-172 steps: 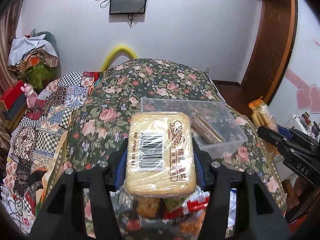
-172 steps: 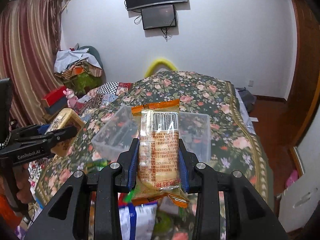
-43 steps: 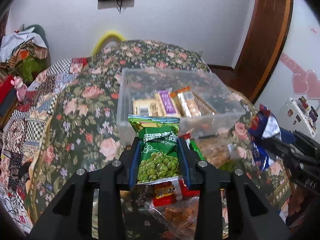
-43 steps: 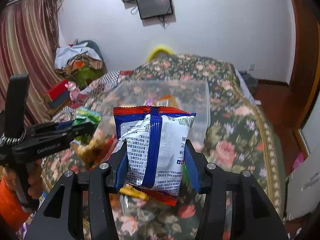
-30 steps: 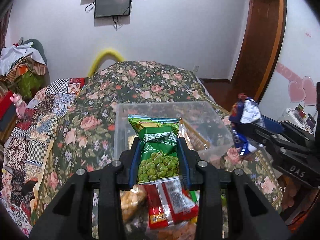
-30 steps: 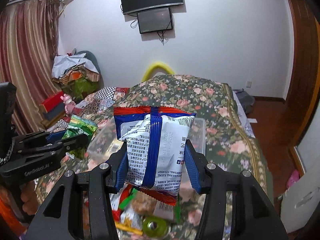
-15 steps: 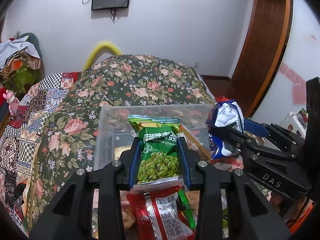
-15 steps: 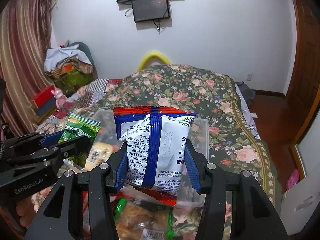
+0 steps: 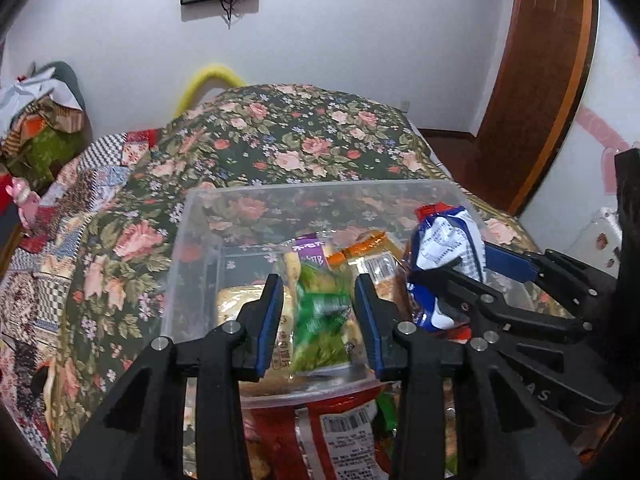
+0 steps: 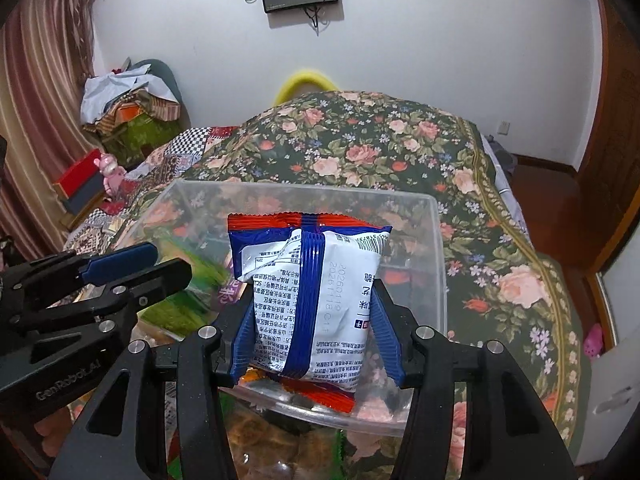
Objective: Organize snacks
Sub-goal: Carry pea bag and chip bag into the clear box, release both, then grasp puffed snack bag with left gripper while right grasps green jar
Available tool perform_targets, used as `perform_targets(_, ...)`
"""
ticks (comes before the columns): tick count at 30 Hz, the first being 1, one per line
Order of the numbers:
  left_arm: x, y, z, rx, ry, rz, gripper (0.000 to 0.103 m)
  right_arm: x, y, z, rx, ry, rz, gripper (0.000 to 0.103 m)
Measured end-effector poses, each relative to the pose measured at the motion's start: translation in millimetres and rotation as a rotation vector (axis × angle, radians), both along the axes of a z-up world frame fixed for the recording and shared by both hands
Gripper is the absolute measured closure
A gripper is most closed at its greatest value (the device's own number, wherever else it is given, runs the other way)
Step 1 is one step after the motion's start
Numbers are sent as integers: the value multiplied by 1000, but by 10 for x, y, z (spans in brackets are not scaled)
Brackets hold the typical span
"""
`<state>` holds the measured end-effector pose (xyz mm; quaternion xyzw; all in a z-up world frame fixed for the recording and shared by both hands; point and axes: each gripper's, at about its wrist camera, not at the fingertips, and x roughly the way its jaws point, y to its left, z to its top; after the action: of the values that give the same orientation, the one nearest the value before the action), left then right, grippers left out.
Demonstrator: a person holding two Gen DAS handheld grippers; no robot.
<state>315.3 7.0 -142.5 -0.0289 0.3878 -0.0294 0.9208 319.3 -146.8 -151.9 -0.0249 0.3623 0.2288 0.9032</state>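
Snack packets going into clear plastic bin [image 9: 192, 240]: left hand-held gripper [image 9: 320, 320] releasing blurred green pea packet [image 9: 320, 316], jaws just opening; right hand-held gripper [image 10: 316, 336] loosening on blue-white packet [image 10: 308, 296]; keep both releasing over bin interior.

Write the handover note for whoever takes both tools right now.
Left tool: jaws just opening, green pea packet loose between them, blurred, dropping into the clear bin.
Right tool: jaws also just opening; blue-and-white packet between the pads, seemingly in contact, over the bin.
Done: several packets lie in the bin.
Left: release both, then fetch the loose snacks in front, such as the red packet.
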Motion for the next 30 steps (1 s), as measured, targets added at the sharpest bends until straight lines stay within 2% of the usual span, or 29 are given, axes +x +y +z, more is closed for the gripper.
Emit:
perform_targets(3, -20, 7, 19, -6, 2, -1, 57, -14, 0, 11, -7, 9, 0, 53)
perform_targets(5, -55, 23, 51, -12, -3, -2, 57, -39, -4, 35, -17, 2, -4, 52)
perform_targets(7, -103, 40, 96, -13, -13, -4, 56, -70, -24, 74, -15, -5, -10, 37)
perform_targets(10, -196, 73, 176, -17, -23, -10, 53, -162, -89, 169, 2, -36, -27, 29)
perform_targets(15, -444, 137, 330, -6, -54, -10, 42, -340, -183, 334, -6, -80, -30, 29)
perform_targets(20, -667, 207, 407, -3, -49, -17, 37, -559, -324, 461, -4, -107, -30, 28)
perform_targets(24, -879, 265, 395, 17, -32, -24, 31, -683, -435, 470, -7, -105, -30, 28)
perform_targets(30, -1129, 392, 262, 54, 10, -19, 30, -884, -533, 355, -17, -72, -32, 28)
